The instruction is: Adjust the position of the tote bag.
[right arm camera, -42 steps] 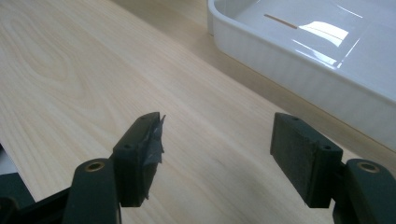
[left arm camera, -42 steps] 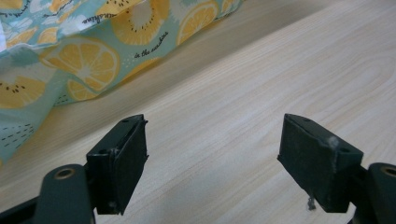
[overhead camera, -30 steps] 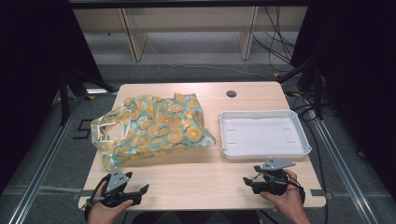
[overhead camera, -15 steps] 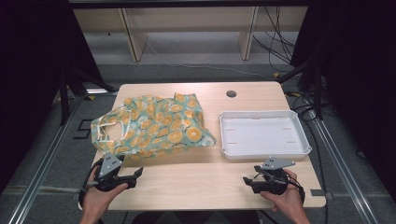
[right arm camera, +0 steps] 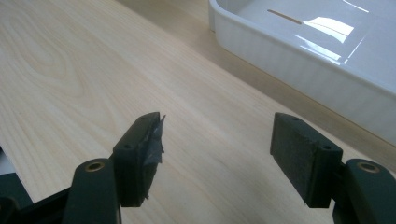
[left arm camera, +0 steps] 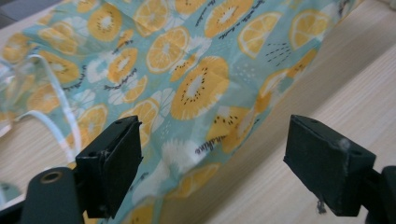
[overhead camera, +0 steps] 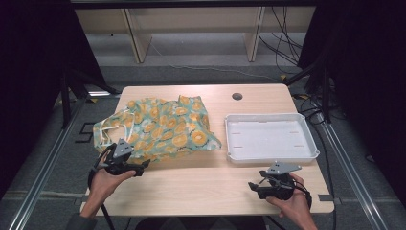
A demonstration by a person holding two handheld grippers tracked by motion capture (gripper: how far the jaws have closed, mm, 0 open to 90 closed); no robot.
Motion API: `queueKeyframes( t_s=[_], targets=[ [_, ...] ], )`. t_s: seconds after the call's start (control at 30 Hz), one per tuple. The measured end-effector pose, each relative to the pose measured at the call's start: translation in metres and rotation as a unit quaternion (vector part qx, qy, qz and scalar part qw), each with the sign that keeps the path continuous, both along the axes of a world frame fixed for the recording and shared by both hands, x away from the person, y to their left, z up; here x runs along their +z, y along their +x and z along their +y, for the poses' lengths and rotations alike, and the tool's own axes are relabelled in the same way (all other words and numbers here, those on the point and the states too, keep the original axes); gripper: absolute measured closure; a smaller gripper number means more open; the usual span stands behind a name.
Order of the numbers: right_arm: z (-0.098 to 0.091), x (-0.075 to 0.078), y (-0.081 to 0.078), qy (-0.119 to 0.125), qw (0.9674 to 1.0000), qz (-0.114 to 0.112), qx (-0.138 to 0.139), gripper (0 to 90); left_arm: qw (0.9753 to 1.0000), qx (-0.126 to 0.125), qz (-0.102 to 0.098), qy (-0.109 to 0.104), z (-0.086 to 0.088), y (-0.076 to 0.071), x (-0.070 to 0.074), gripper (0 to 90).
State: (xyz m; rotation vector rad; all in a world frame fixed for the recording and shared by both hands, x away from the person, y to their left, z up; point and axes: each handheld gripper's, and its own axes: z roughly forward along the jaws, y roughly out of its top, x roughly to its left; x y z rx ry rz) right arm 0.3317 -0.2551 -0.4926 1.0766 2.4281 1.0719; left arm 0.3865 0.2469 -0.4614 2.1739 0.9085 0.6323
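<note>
A teal cloth printed with orange and kiwi slices [overhead camera: 160, 127] lies crumpled on the left half of the wooden table; the left gripper view shows its front edge [left arm camera: 196, 93] close up. My left gripper [overhead camera: 139, 168] stands open at the cloth's near left corner, jaws spread on either side of the hem [left arm camera: 212, 175] with nothing clamped. Over bare wood near the table's front right, my right gripper [overhead camera: 253, 186] is open and empty; its own view looks across the table toward the tray, jaws wide apart [right arm camera: 217, 161].
A white shallow tray [overhead camera: 270, 154] sits on the right side of the table; its near wall [right arm camera: 299, 65] shows ahead of the right gripper. A round cable hole [overhead camera: 237, 96] is at the back. White straps of the cloth [left arm camera: 56, 107] trail left. Metal rails flank the table.
My left gripper has moved forward and left from the table's front edge up to the cloth's near corner. The right gripper has stayed put.
</note>
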Motion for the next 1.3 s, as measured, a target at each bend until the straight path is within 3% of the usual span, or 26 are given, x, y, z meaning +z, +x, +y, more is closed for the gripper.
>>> queueKeyframes(
  t_s=[0.03, 0.1, 0.17, 0.2, 0.27, 0.3, 0.33, 0.4, 0.47, 0.57, 0.73, 0.97, 1.03, 1.07, 1.27, 1.3],
  targets=[
    [0.001, 0.000, -0.001, 0.003, 1.0000, 0.006, -0.004, 34.9, 0.9998, 0.000, 0.007, 0.016, -0.001, 0.004, -0.002, 18.3],
    [0.001, 0.000, -0.001, 0.003, 1.0000, 0.003, 0.002, 34.9, 0.9996, -0.003, 0.009, 0.026, -0.002, 0.008, -0.005, 18.7],
    [0.001, 0.000, 0.000, 0.002, 1.0000, 0.003, 0.003, 34.9, 0.9998, 0.002, 0.020, 0.008, -0.004, 0.009, -0.009, 22.7],
    [0.001, -0.001, 0.000, 0.006, 1.0000, 0.000, -0.002, 34.9, 0.9995, -0.017, 0.016, 0.022, -0.003, 0.012, -0.009, 26.0],
    [0.002, -0.001, -0.001, 0.006, 1.0000, 0.001, 0.000, 34.9, 0.9992, -0.019, 0.012, 0.034, -0.003, 0.014, -0.011, 28.9],
    [0.002, -0.001, -0.001, 0.005, 1.0000, 0.003, -0.001, 34.9, 0.9994, -0.016, 0.023, 0.022, -0.004, 0.013, -0.013, 34.5],
    [0.002, 0.000, -0.001, 0.003, 1.0000, 0.006, 0.001, 34.9, 0.9992, -0.020, 0.027, 0.023, -0.005, 0.013, -0.014, 40.8],
    [0.002, -0.001, -0.001, 0.004, 1.0000, 0.002, -0.001, 34.9, 0.9977, -0.037, 0.030, 0.047, -0.005, 0.014, -0.015, 60.8],
    [0.002, -0.001, -0.001, 0.004, 1.0000, 0.001, 0.000, 35.0, 0.9964, -0.047, 0.036, 0.060, -0.008, 0.013, -0.017, 73.5],
    [0.002, -0.001, -0.001, 0.004, 1.0000, 0.003, 0.000, 34.9, 0.9960, -0.063, 0.044, 0.045, -0.016, 0.008, -0.021, 84.9],
    [0.002, 0.000, -0.001, 0.003, 1.0000, 0.008, 0.001, 35.0, 0.9933, -0.085, 0.076, 0.022, -0.040, -0.005, -0.026, 87.9],
    [0.002, -0.001, -0.001, 0.006, 1.0000, 0.001, -0.001, 35.0, 0.9881, -0.123, 0.091, 0.014, -0.079, -0.019, -0.022, 87.2],
    [0.003, 0.000, -0.002, 0.006, 1.0000, 0.005, -0.003, 35.0, 0.9859, -0.135, 0.097, 0.019, -0.088, -0.021, -0.021, 86.8],
    [0.002, -0.001, -0.001, 0.004, 1.0000, -0.004, 0.002, 35.0, 0.9845, -0.142, 0.101, 0.024, -0.094, -0.022, -0.021, 86.6],
    [0.003, 0.000, -0.001, 0.006, 0.9999, 0.012, 0.003, 35.0, 0.9807, -0.162, 0.109, 0.012, -0.125, -0.025, -0.021, 85.8],
    [0.003, -0.002, 0.000, 0.009, 0.9999, -0.004, 0.008, 35.0, 0.9801, -0.164, 0.111, 0.008, -0.129, -0.025, -0.021, 85.4]
  ],
)
